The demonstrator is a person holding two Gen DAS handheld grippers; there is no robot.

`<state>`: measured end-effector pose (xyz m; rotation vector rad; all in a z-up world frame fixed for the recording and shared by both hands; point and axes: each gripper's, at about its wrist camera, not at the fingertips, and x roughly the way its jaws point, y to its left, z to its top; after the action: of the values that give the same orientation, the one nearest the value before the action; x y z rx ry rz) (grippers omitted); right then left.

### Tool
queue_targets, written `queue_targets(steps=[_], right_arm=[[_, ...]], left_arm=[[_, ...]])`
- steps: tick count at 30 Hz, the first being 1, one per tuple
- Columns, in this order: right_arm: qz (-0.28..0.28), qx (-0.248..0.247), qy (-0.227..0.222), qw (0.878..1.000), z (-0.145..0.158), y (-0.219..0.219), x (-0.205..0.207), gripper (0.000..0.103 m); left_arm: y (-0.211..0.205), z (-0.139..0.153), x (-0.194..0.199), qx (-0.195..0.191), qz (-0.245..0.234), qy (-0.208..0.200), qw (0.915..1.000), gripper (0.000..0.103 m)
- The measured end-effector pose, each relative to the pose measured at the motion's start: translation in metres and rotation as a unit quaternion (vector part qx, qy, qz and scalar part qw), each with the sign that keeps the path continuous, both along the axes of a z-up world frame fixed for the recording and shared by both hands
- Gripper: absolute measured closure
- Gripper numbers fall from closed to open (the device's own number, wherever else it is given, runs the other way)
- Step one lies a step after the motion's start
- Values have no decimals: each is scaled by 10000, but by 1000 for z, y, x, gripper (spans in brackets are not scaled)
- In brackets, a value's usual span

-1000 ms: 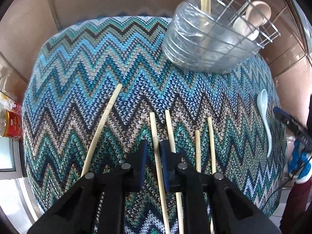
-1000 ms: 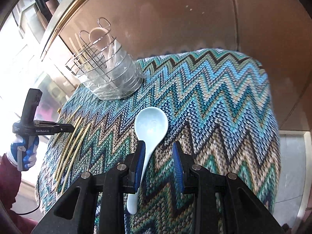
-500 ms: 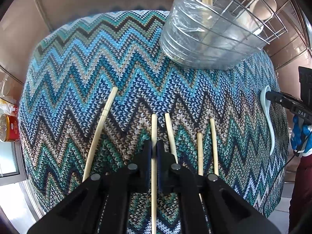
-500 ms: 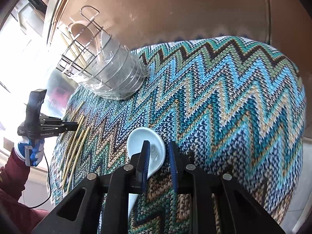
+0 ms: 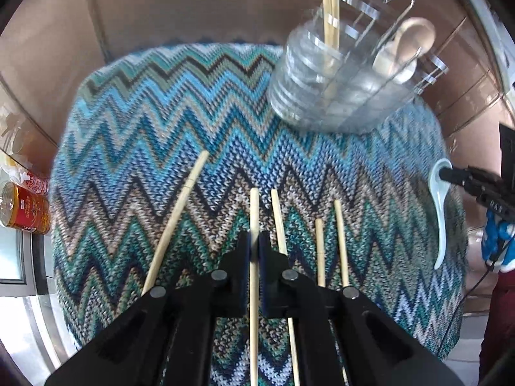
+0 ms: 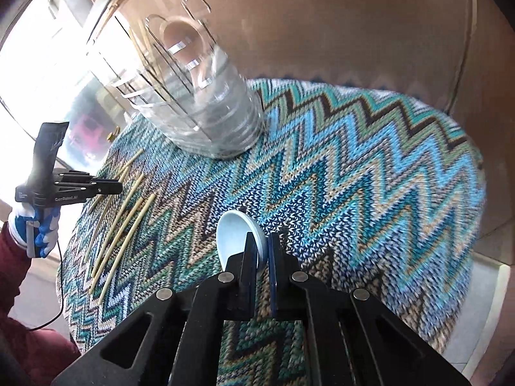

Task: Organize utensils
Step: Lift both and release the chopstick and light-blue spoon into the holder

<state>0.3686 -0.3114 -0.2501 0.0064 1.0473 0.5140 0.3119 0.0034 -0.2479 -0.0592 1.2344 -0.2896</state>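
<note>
Several wooden chopsticks lie on the zigzag knit cloth (image 5: 161,135). My left gripper (image 5: 254,247) is shut on one chopstick (image 5: 254,212), which runs straight out between its fingers. My right gripper (image 6: 262,247) is shut on the pale blue ceramic spoon (image 6: 233,234), gripping the edge of its bowl; in the left wrist view the spoon (image 5: 441,212) hangs handle down at the right. The wire utensil basket (image 5: 341,93) with a clear liner stands at the far side and holds chopsticks and a spoon. It also shows in the right wrist view (image 6: 199,106).
A loose chopstick (image 5: 175,222) lies angled to the left of my left gripper, others (image 5: 341,241) to its right. A red can (image 5: 25,209) stands off the table at the left. A brown wall runs behind the table.
Both grippers have closed: the left on a chopstick, the right on the spoon's bowl. The spoon has lifted off the cloth. Both cameras have moved nearer the basket.
</note>
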Motion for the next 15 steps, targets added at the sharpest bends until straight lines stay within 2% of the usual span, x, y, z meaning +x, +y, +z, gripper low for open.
queue_targets(steps=[4, 8, 12, 15], right_arm=[[-234, 29, -386, 9990, 22, 0, -24, 97], [-490, 74, -861, 9951, 56, -5, -47, 97], [-690, 147, -1423, 9873, 97, 3, -63, 97], [-779, 165, -1865, 9792, 122, 18, -69, 97]], left_arm=[[17, 17, -20, -191, 157, -291, 9993, 99], [38, 38, -36, -474, 329, -585, 9966, 99], [50, 78, -47, -697, 400, -1116, 9905, 99], [50, 115, -52, -837, 436, -1604, 9825, 99]])
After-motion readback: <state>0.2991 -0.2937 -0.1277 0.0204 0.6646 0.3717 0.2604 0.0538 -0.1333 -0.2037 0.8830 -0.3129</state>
